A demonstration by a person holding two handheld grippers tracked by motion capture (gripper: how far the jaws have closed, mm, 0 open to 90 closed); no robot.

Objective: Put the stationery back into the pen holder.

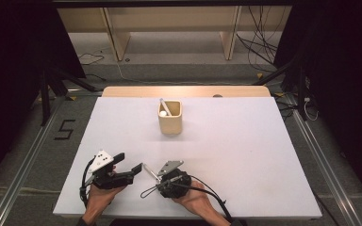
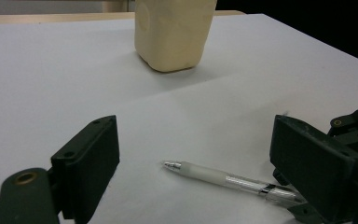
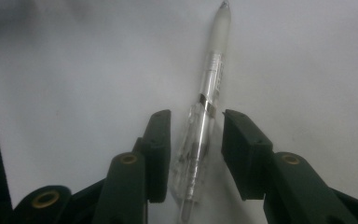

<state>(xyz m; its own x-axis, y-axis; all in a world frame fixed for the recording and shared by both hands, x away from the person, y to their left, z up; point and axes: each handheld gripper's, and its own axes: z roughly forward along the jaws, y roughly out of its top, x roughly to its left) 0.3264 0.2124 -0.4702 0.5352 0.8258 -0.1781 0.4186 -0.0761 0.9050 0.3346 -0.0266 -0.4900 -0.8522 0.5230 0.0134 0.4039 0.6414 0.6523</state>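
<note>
A clear pen with a white grip (image 1: 148, 170) lies flat on the white table near the front edge. My right gripper (image 3: 198, 119) has its jaws on either side of the pen's (image 3: 212, 79) rear half, with a small gap showing, so they are open. My left gripper (image 1: 128, 162) rests just left of the pen, its jaws wide open and nothing between them. In the left gripper view the pen (image 2: 223, 177) points its tip left, in front of my left gripper (image 2: 193, 126). A cream cup (image 1: 170, 117) stands mid-table and holds another white pen (image 1: 164, 107).
The white tabletop (image 1: 245, 155) stretches bare around the cup (image 2: 175, 32), with a wooden strip (image 1: 188, 91) along its far edge. Black cables trail from both grippers toward the front edge. Beyond the table are a grey floor and shelving legs.
</note>
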